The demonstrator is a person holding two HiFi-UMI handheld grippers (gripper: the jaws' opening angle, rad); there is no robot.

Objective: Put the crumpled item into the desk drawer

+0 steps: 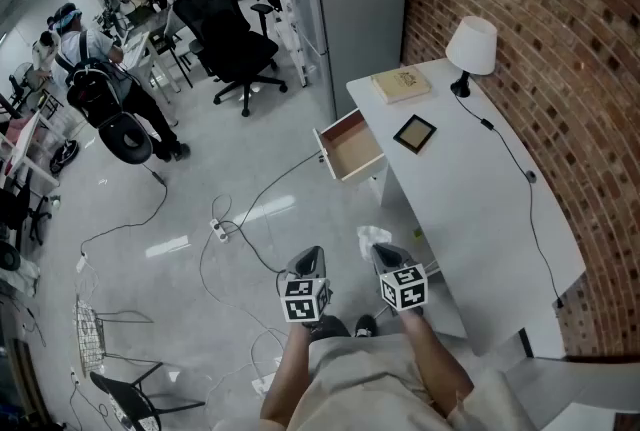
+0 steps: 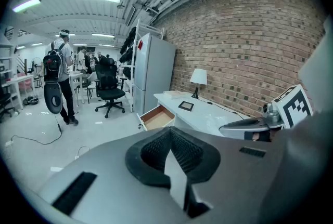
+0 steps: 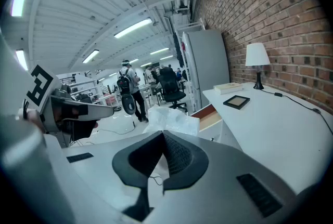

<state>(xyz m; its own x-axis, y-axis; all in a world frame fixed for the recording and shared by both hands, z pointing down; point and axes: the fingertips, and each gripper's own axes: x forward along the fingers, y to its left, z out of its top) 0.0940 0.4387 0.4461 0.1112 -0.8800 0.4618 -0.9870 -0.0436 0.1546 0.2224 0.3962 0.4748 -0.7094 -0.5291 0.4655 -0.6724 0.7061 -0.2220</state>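
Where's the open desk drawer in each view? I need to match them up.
Head view: drawer upper middle, jutting from the desk.
Left gripper view: just left of centre.
Right gripper view: centre, behind the crumpled item.
Shared landmark: the white lamp.

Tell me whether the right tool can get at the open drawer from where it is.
Probably not yet: the drawer is open and unblocked, but the right tool, shut on the crumpled item, is far back across the floor.
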